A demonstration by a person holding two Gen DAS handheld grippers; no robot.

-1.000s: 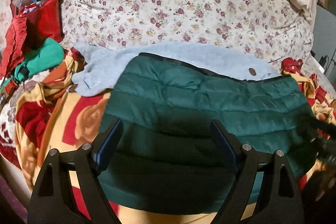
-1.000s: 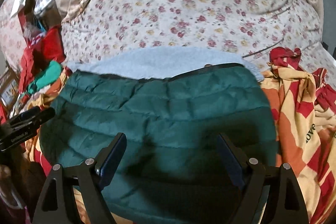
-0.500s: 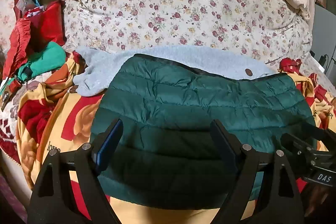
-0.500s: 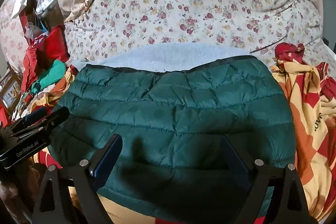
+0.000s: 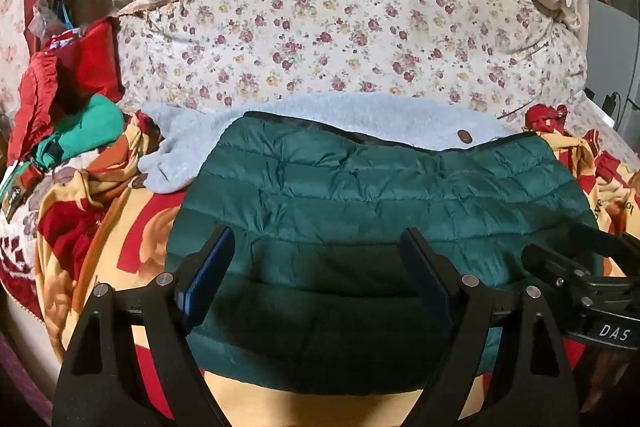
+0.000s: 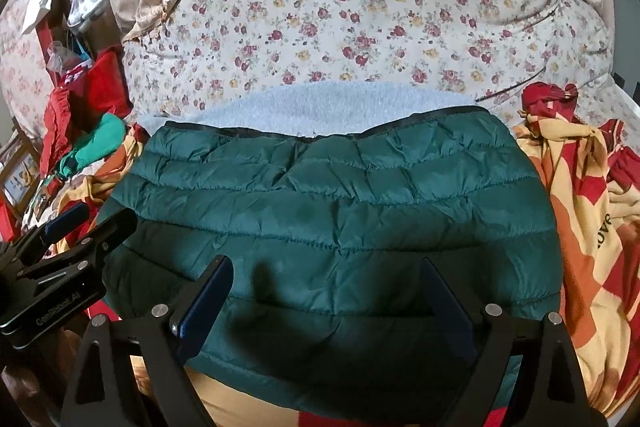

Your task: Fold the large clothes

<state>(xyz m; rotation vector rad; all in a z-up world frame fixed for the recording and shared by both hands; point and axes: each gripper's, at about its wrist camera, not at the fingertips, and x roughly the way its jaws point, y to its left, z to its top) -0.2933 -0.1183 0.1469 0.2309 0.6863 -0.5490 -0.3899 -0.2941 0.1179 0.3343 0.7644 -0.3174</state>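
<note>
The bed's floral quilt [image 5: 360,39] fills the far half of both wrist views, with a red-and-yellow patterned blanket [image 5: 132,227] spread over the near part and a heap of red and green clothes [image 5: 72,115] off to the left. On that blanket lies a light grey fleece garment [image 5: 360,119], and over its near part sits the dark green quilted puffer jacket [image 5: 380,211], now a compact folded rectangle with its black-trimmed edge toward the quilt. Compared with a second ago, more of the jacket's near edge and the blanket below it shows in both views, so both grippers appear to have drawn back from it. The left gripper [image 5: 316,279] stands spread wide with nothing between its fingers, as before; the right gripper [image 6: 324,303] is also spread and empty, a little wider than a second ago. My reading is that the jacket's fold is finished and released, leaving the fleece as the likely next garment.
</note>
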